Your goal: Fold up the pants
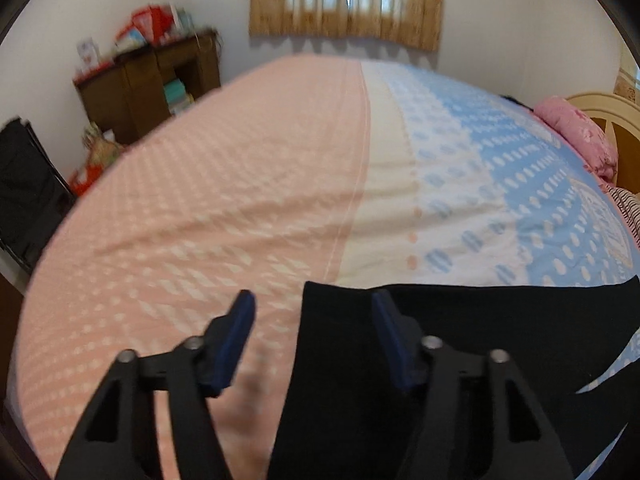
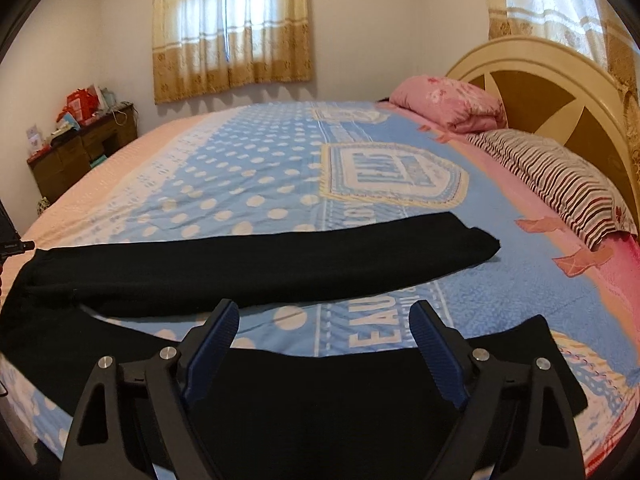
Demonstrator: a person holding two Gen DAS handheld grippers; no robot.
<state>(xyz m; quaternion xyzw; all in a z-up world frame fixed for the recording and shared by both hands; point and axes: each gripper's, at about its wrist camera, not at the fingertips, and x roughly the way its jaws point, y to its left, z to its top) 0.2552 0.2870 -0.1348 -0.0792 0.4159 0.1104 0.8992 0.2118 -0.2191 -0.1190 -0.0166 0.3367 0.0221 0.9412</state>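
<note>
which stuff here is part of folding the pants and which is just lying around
For the job:
pants
bed, the surface they lie on
left tool, open
right tool, open

Lying about:
pink pillow
striped pillow
desk with clutter
curtains

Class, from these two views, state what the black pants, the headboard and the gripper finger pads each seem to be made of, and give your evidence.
Black pants: soft matte fabric, possibly knit or fleece; slightly fuzzy surface, no sheen, and they lie limp.
Headboard: probably wood, cream-painted frame over brown panels; smooth, with a faint gloss.
Finger pads: likely rubber or plastic, dark blue, ribbed.
</note>
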